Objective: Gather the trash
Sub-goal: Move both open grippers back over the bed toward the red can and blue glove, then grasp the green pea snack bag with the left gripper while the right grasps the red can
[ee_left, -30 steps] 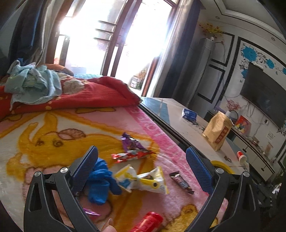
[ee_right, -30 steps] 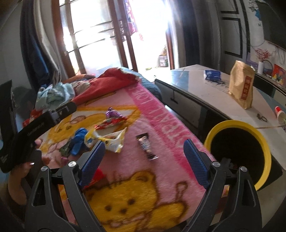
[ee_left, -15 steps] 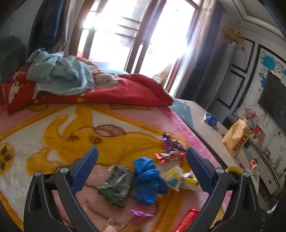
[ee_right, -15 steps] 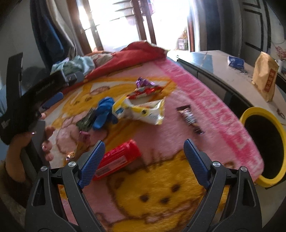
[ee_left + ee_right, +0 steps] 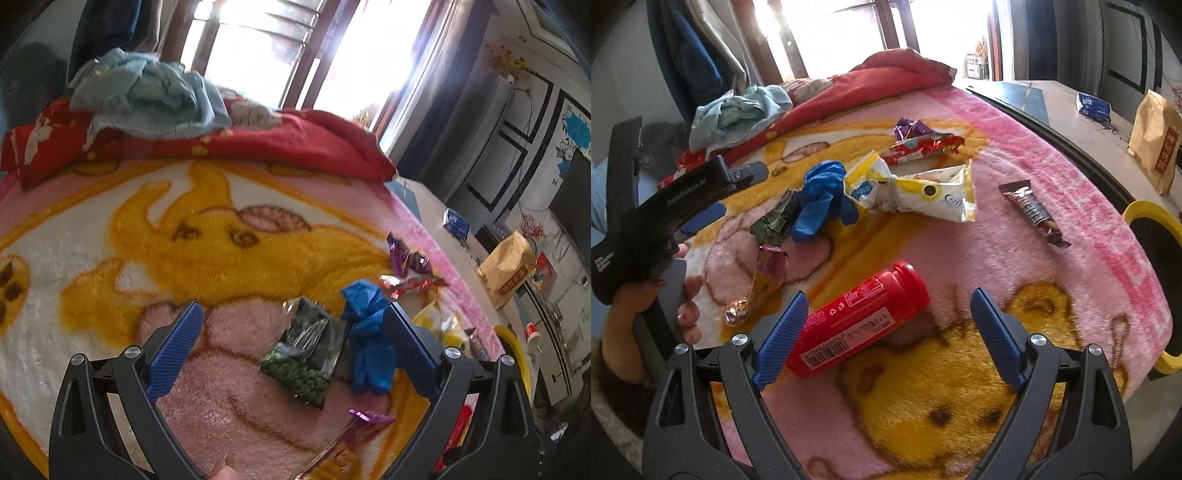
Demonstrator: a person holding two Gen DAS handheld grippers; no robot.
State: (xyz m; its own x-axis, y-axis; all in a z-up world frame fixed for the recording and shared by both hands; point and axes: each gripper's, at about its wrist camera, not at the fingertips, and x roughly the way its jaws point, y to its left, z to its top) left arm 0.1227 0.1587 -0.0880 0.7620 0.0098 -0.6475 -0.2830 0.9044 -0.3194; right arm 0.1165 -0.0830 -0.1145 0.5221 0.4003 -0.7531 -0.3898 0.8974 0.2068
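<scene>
- Both views have tilted down and closed in on the litter on the bed's blanket [image 5: 1052, 236] since a second ago.
- Right hand-held gripper [image 5: 888, 325], jaws apart and empty, now frames the red bottle [image 5: 860, 321] near the blanket's near edge.
- Left hand-held gripper [image 5: 293, 334], jaws apart, now faces the green packet [image 5: 306, 354]; likely first pickups for the yellow bin [image 5: 1145, 218] beside the bed.

Glove [image 5: 822, 197] left of wrapper [image 5: 916, 190]
</scene>
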